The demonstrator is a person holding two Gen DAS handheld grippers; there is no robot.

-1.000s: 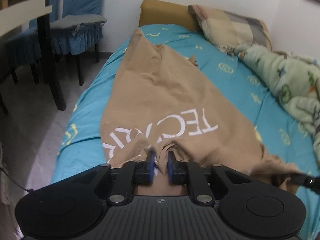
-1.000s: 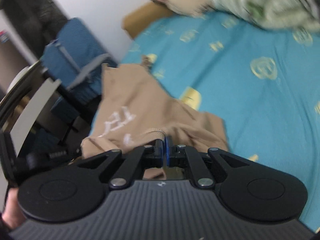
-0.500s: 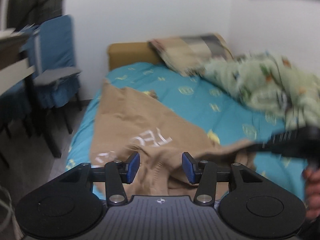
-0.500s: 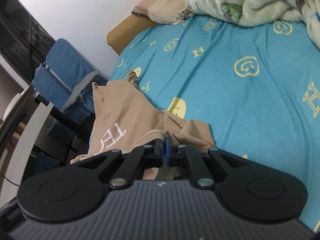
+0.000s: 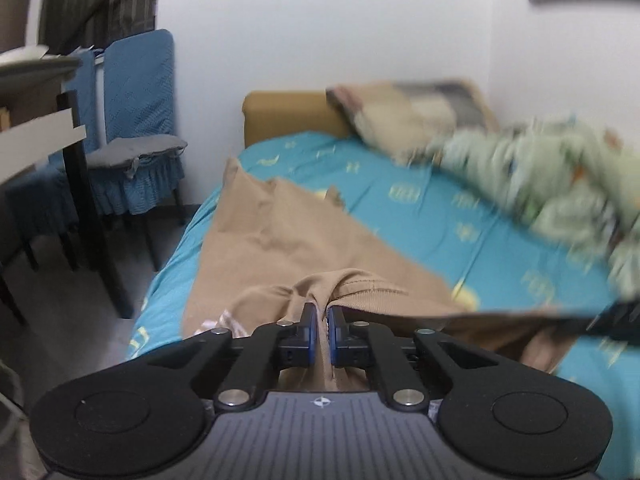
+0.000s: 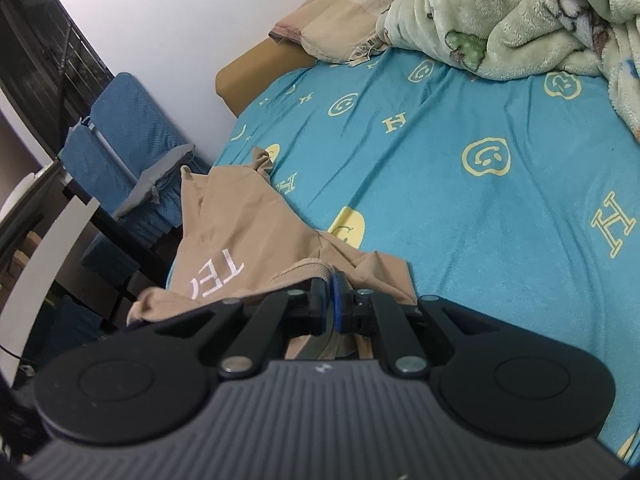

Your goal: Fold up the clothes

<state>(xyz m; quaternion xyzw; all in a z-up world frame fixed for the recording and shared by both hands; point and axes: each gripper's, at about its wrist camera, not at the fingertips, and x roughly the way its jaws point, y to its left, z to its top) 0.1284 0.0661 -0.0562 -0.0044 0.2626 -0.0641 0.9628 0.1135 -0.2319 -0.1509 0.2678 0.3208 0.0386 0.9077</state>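
Observation:
A tan T-shirt with white lettering lies lengthwise on the teal bed sheet, its far end flat and its near end lifted. My left gripper is shut on a bunched fold of the shirt's near hem. My right gripper is shut on another part of the same hem of the shirt, held above the sheet. The hem is stretched between the two grippers. The right gripper's dark body shows at the right edge of the left wrist view.
A green fleece blanket and a checked pillow lie at the bed's far right. A tan headboard is at the far end. Blue-covered chairs and a dark table stand on the floor left of the bed.
The left gripper was shut on the hem, opened half a second ago, and has shut again on the fabric. The near end of the shirt is lifted higher. The right gripper stayed shut.

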